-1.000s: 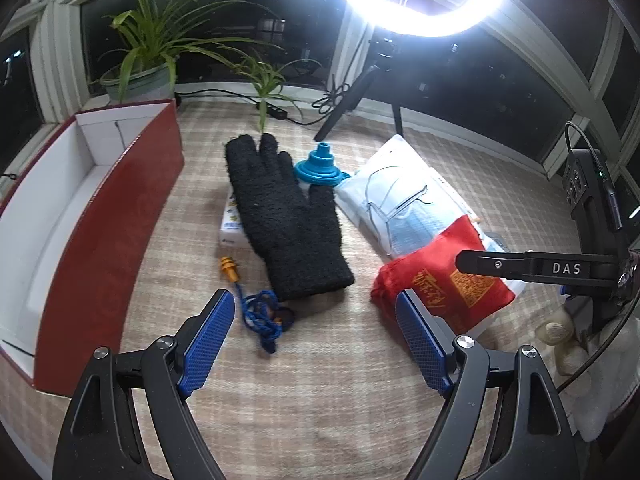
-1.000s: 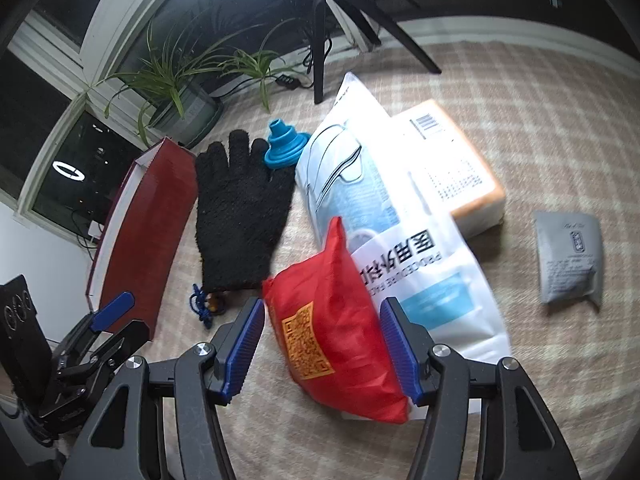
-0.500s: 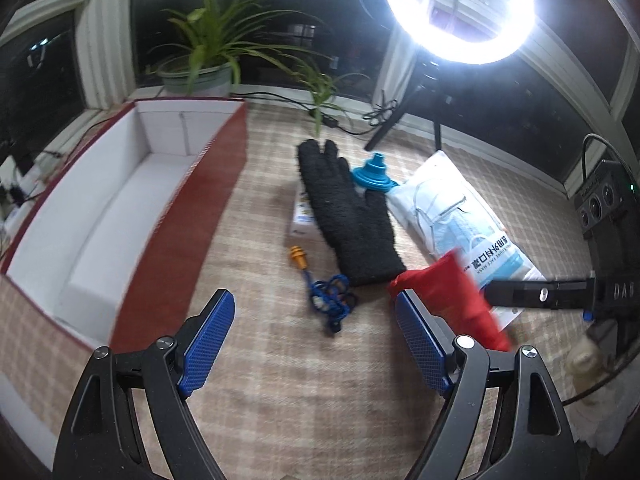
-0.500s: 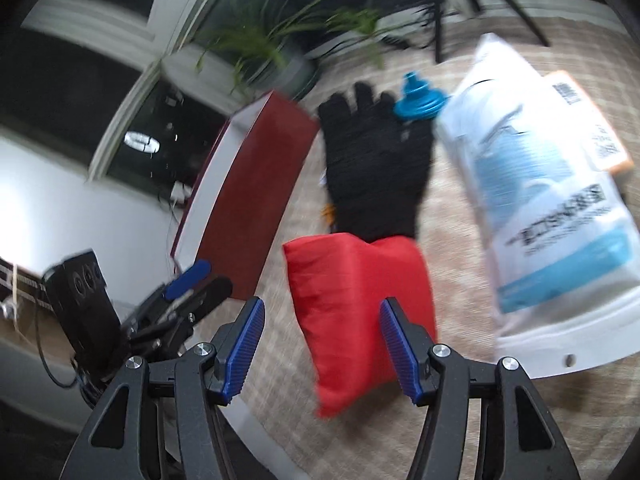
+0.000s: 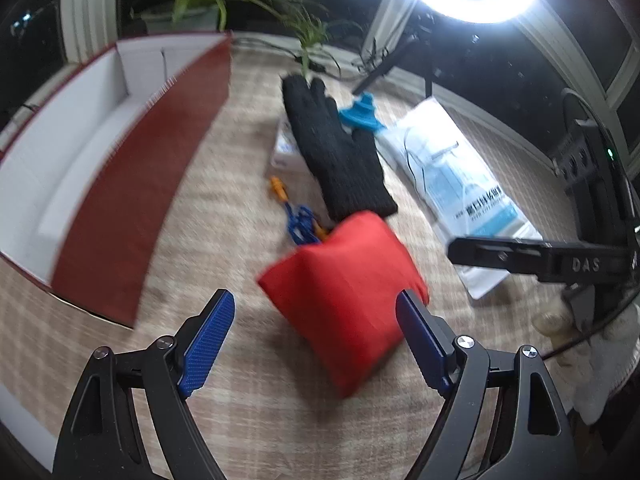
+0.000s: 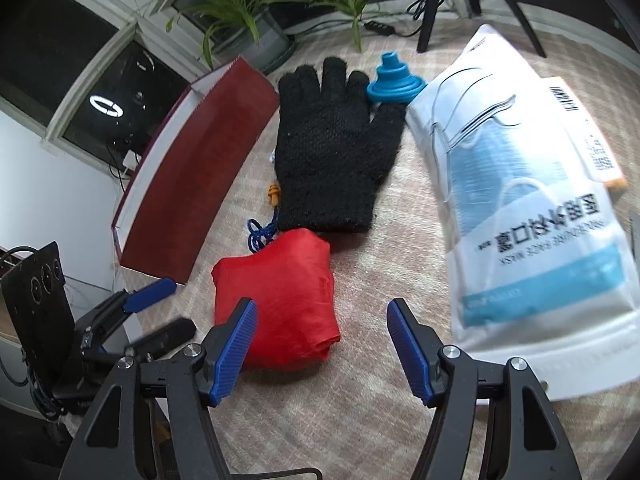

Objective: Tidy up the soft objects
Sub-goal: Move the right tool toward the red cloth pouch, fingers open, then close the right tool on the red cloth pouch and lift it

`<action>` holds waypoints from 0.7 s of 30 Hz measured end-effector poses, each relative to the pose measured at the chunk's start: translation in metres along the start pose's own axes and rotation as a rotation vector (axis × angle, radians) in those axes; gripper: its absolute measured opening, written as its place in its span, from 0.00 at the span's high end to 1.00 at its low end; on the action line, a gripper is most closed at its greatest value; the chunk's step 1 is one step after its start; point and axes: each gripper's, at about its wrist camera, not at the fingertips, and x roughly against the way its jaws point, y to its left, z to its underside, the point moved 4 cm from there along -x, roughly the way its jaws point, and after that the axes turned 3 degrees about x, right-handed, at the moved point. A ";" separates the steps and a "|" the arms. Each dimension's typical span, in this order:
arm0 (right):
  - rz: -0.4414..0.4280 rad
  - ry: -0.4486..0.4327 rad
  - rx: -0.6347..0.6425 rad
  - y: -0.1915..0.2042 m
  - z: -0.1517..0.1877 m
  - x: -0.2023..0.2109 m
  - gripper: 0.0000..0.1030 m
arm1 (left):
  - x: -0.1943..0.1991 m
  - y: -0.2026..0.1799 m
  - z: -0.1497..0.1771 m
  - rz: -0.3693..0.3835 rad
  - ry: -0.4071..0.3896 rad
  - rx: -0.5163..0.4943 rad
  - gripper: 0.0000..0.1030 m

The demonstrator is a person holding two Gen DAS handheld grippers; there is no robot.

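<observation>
Both claws wide, holding nothing: left gripper [image 5: 316, 338], right gripper [image 6: 322, 346]. Red pouch [image 6: 276, 296] lies loose on the cloth, just beside the glove [image 6: 334, 148] cuff and partly over the blue cord [image 6: 260, 234]. Risk: a pinch there may snag the cord, or the slack fabric may slip before reaching the box [image 5: 76, 172].

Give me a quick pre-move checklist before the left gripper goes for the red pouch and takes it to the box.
1. Left gripper open: ok.
2. Right gripper open, released from red pouch: ok.
3. Pouch lying on the table, in front of the left gripper: ok.
4. Pouch off the black glove: ok, though close to its cuff.
5. Blue cord clear of the pouch: cannot tell, partly tucked under.
6. Red box open with room: ok.
</observation>
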 end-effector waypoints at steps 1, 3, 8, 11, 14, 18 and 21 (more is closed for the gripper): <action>-0.003 0.011 0.007 0.001 -0.001 -0.005 0.38 | -0.004 -0.001 0.003 0.012 0.017 0.000 0.20; -0.008 0.037 0.023 0.005 -0.003 -0.015 0.38 | -0.012 -0.002 0.008 0.032 0.053 0.004 0.20; -0.014 0.104 0.067 0.017 -0.004 -0.039 0.38 | -0.028 0.002 0.017 0.069 0.105 0.052 0.20; -0.030 0.138 0.078 0.021 -0.004 -0.049 0.38 | -0.034 0.003 0.019 0.081 0.115 0.072 0.20; -0.061 0.159 0.065 0.022 -0.006 -0.055 0.38 | -0.036 0.002 0.020 0.088 0.114 0.071 0.21; -0.073 0.174 0.057 0.023 -0.009 -0.057 0.38 | -0.039 0.001 0.021 0.095 0.110 0.060 0.25; -0.077 0.184 0.063 0.026 -0.008 -0.058 0.38 | -0.042 0.000 0.021 0.115 0.116 0.063 0.35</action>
